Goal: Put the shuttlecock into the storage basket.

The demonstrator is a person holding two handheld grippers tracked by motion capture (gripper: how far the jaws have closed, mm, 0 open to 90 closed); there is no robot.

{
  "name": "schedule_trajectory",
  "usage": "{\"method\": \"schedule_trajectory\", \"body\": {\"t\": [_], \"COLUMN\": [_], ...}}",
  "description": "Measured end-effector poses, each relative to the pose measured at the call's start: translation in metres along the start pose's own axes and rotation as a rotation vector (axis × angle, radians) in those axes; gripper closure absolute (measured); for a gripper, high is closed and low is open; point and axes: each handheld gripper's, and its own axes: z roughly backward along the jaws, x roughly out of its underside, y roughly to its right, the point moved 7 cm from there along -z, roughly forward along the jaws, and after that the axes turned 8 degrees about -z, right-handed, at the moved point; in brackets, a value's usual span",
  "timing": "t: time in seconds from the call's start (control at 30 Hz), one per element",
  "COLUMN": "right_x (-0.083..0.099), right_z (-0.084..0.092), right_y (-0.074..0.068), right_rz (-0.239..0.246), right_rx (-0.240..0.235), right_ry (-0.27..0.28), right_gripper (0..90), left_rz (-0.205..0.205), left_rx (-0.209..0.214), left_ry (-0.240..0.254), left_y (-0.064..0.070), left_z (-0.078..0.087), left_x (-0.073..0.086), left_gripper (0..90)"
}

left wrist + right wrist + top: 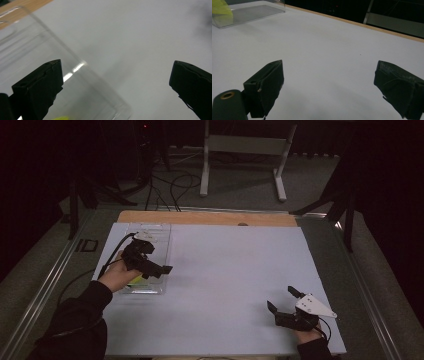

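Observation:
A clear plastic tray (pixel 161 234) lies on the left side of the white table top (pixel 225 270), with something yellow (pixel 136 281) inside at its near end. My left gripper (pixel 159 269) hovers over the tray's near right edge, jaws wide open and empty. Seen from the left gripper view, the tray's clear rim (pixel 75 68) passes between the jaws and a yellow bit (pixel 60 118) peeks in at the bottom. My right gripper (pixel 282 301) rests low at the near right of the table, open and empty. The right gripper view has the tray (pixel 249 13) and the yellow thing (pixel 220 7) far off.
A wooden strip (pixel 205 217) borders the table's far edge. Beyond it stand a white metal frame (pixel 245 150) and cables (pixel 170 185) on the floor. Metal rails (pixel 45 285) run along both sides. The white surface stretches bare between the two grippers.

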Motion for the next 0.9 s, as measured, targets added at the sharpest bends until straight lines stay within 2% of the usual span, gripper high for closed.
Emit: {"method": "schedule_trajectory", "body": {"t": [0.07, 0.13, 0.23, 0.37, 0.43, 0.5, 0.53, 0.6, 0.9], "right_x": [0.000, 0.000, 0.000, 0.000, 0.000, 0.000, 0.000, 0.000, -0.001], "right_z": [0.000, 0.000, 0.000, 0.000, 0.000, 0.000, 0.000, 0.000, 0.000], "right_y": [0.000, 0.000, 0.000, 0.000, 0.000, 0.000, 0.000, 0.000, 0.000], "right_rz": [0.000, 0.000, 0.000, -0.001, -0.002, -0.001, -0.003, -0.003, -0.001], "right_rx": [-0.002, -0.002, -0.002, -0.002, -0.003, -0.004, -0.004, -0.005, -0.006], "right_ry": [-0.001, -0.001, 0.000, 0.001, 0.001, 0.001, 0.002, 0.002, 0.004], "right_gripper": [9.3, 9.3, 9.3, 9.3, 9.3, 9.3, 9.3, 9.3, 9.3], "left_rz": [-0.019, -0.022, -0.027, -0.080, -0.112, -0.122, -0.127, -0.133, -0.136], "left_rx": [0.004, 0.006, 0.031, 0.030, 0.043, 0.047, 0.065, 0.063, 0.109], "left_ry": [0.012, 0.026, 0.077, 0.128, 0.148, 0.156, 0.156, 0.162, 0.169], "left_y": [0.004, 0.007, 0.013, 0.023, 0.030, 0.035, 0.039, 0.043, 0.061], "left_z": [-0.005, -0.010, -0.015, -0.024, -0.030, -0.033, -0.036, -0.039, -0.055], "left_x": [-0.003, -0.006, -0.012, -0.019, -0.023, -0.026, -0.028, -0.030, -0.037], "left_gripper": [0.0, 0.0, 0.0, 0.0, 0.0, 0.0, 0.0, 0.0, 0.0]}}
